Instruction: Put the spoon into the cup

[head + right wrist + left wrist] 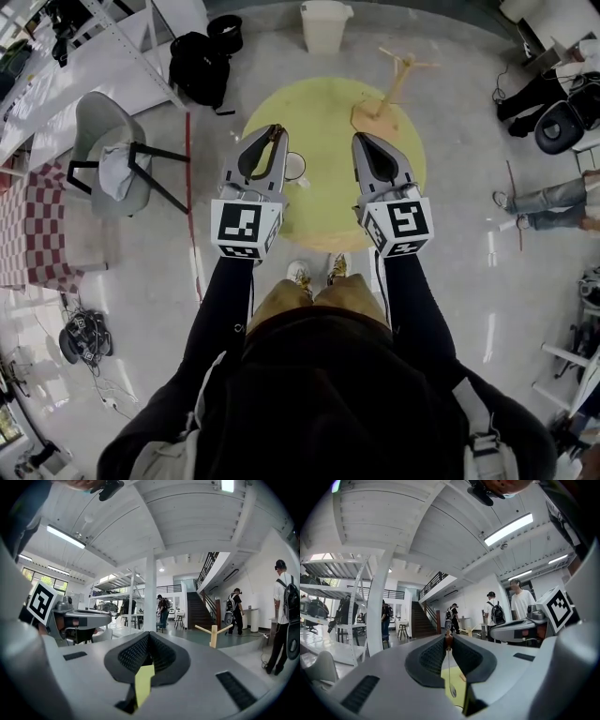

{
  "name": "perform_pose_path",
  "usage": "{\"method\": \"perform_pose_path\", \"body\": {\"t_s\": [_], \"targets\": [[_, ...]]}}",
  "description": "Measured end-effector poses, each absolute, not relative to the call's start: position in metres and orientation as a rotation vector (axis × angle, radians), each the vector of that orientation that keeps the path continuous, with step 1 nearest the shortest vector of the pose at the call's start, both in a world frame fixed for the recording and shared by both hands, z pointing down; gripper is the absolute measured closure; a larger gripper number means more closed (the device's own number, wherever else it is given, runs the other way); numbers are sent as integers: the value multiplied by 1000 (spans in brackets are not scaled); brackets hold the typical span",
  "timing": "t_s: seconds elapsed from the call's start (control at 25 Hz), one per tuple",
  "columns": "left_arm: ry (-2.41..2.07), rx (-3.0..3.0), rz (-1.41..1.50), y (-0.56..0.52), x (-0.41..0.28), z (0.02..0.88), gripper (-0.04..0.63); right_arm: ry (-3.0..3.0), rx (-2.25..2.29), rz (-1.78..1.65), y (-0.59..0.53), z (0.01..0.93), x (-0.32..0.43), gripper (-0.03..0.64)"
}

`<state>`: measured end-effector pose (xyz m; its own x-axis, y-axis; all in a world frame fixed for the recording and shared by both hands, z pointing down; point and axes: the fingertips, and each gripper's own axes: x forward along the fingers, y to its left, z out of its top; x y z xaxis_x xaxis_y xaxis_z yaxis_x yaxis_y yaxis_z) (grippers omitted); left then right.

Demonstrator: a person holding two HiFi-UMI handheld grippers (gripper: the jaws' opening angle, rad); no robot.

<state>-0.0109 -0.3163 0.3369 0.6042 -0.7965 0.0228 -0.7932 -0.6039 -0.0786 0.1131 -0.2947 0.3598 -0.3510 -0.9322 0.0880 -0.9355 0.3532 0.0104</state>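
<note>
We see a round yellow-green table (323,108) beneath both grippers. The 2 black-sleeved arms reach forward side by side, holding the grippers level. The right gripper (149,635) has its jaws closed together with nothing between them. The left gripper (448,637) pinches the brown handle end of a thin metal spoon (449,668) at its tips. The spoon hangs below them, long axis upright, bowl pointing down. A white round cup (294,167) stands on the table just right of the left gripper, between the 2 grippers.
</note>
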Motion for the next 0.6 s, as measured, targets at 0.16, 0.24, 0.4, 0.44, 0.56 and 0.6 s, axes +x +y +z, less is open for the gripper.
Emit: {"method": "perform_pose_path", "body": {"t_s": [0.16, 0.24, 0.4, 0.44, 0.56, 0.6], "targets": [[1408, -2740, -113, -325, -8, 340, 543, -2575, 1681, 69, -312, 359, 114, 591], [1433, -2729, -125, -331, -9, 343, 543, -2594, 1651, 68, -321, 360, 112, 591], [1460, -2734, -155, -336, -10, 356, 543, -2606, 1611, 90, -329, 369, 108, 591], [1465, -2740, -159, -337, -11, 361, 543, -2606, 1605, 95, -331, 372, 107, 591], [1484, -2766, -164, -342, -14, 373, 543, -2598, 1590, 112, -336, 379, 106, 591], [1492, -2775, -166, -344, -14, 377, 543, -2593, 1588, 118, -338, 381, 107, 591]]}}
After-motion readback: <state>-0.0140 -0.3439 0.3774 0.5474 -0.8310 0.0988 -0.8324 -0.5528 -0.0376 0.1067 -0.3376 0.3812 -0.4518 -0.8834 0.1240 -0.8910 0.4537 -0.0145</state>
